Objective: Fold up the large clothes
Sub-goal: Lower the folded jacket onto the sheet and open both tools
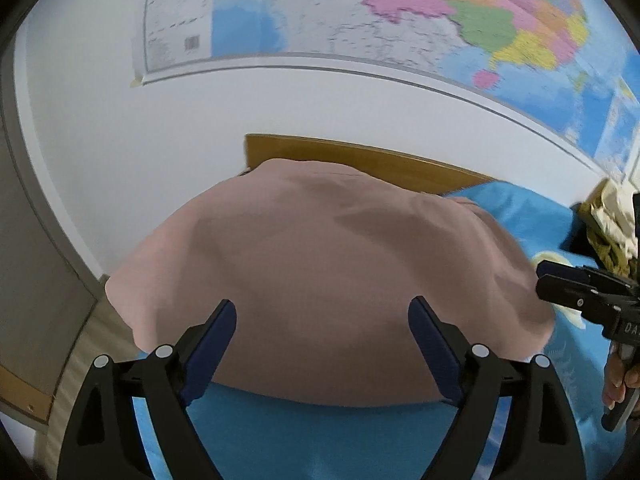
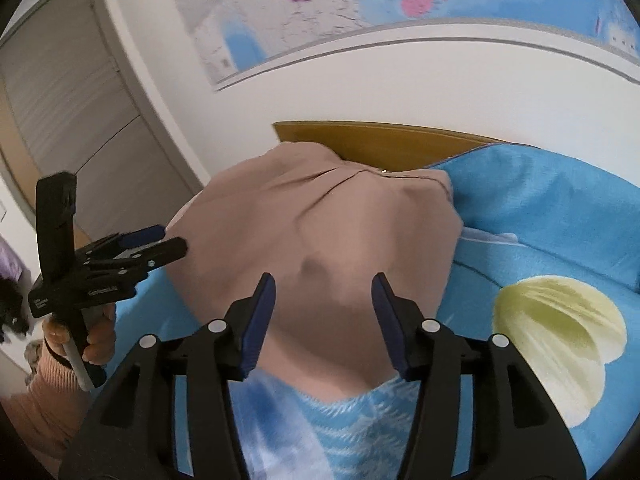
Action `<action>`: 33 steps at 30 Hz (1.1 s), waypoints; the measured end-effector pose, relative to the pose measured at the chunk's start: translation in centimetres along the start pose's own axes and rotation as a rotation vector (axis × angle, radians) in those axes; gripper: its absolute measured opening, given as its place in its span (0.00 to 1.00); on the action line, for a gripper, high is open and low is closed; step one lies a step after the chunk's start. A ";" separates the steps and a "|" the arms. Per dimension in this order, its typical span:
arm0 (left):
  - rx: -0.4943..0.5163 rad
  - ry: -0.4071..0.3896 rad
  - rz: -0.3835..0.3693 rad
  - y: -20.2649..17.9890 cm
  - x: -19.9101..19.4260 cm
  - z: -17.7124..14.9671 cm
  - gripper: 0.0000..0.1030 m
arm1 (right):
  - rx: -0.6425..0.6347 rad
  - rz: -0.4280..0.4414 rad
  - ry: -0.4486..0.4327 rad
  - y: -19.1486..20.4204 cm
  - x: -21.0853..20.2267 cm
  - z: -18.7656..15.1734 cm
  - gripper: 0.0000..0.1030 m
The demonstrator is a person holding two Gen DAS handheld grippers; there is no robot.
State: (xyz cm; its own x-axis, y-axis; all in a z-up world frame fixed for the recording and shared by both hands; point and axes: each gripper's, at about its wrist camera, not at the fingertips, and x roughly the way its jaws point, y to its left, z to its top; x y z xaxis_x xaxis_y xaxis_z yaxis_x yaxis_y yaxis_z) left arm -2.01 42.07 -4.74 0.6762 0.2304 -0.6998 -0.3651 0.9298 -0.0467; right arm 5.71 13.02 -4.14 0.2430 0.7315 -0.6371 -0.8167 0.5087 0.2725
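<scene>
Bed (image 1: 320, 432) with blue sheet carries the pink garment (image 1: 320, 272), lying in a folded, bulging heap toward the headboard (image 1: 360, 160) end, near edge close to both claws. Left claw (image 1: 322, 312) wide, nothing between the pads, hovering over the garment's near edge. Right claw (image 2: 323, 288) roughly half open, empty, over the garment's near corner; likely both just let go or are about to regrip. Garment type unclear; far side hidden. Clutter at bed's right edge unreadable.
</scene>
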 end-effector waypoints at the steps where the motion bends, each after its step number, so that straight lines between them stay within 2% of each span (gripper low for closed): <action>1: 0.007 0.005 -0.008 -0.5 0.0 -0.2 0.82 | -0.020 -0.002 0.006 0.4 0.2 -0.3 0.49; 3: 0.004 0.019 -0.026 -1.1 0.1 -0.5 0.82 | -0.043 0.014 0.046 0.9 0.9 -1.0 0.49; 5: 0.001 0.037 -0.050 -1.6 0.7 -0.9 0.82 | -0.059 -0.005 0.069 1.2 1.6 -1.7 0.50; 11: 0.023 0.096 -0.001 -2.5 2.6 -2.2 0.83 | -0.061 -0.003 0.107 1.2 2.4 -2.5 0.52; 13: 0.021 0.091 0.001 -2.4 2.3 -2.2 0.83 | -0.055 0.005 0.095 1.0 1.6 -2.4 0.52; 16: 0.007 0.061 -0.019 -2.4 1.4 -2.2 0.83 | -0.026 -0.001 0.025 0.4 0.0 -1.6 0.51; 20: -0.004 0.041 -0.018 -2.5 1.2 -1.5 0.83 | 0.023 -0.038 0.018 -0.7 0.6 -0.3 0.52; 22: -0.017 0.059 -0.034 -2.3 2.2 -0.9 0.83 | 0.019 -0.049 0.042 -0.9 2.1 0.6 0.52; 25: -0.019 0.087 -0.022 -2.5 3.3 -0.8 0.85 | 0.034 -0.075 0.106 -1.7 4.3 0.8 0.51; 27: -0.003 0.101 -0.004 -2.9 3.7 -1.0 0.85 | 0.035 -0.086 0.117 -1.8 4.7 0.6 0.51; 30: 0.028 0.084 -0.003 -3.4 2.9 -0.9 0.85 | 0.006 -0.084 0.072 -1.2 3.5 1.4 0.50; 33: 0.028 0.052 -0.019 -3.5 2.4 0.2 0.85 | -0.033 -0.079 0.019 -0.4 3.0 3.6 0.50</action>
State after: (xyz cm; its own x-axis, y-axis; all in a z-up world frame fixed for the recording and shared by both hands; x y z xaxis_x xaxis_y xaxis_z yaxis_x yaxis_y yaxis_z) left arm 1.07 39.40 -6.14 0.6484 0.1985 -0.7350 -0.3339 0.9417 -0.0403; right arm 8.64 16.63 -3.53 0.2978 0.6810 -0.6690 -0.8124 0.5488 0.1970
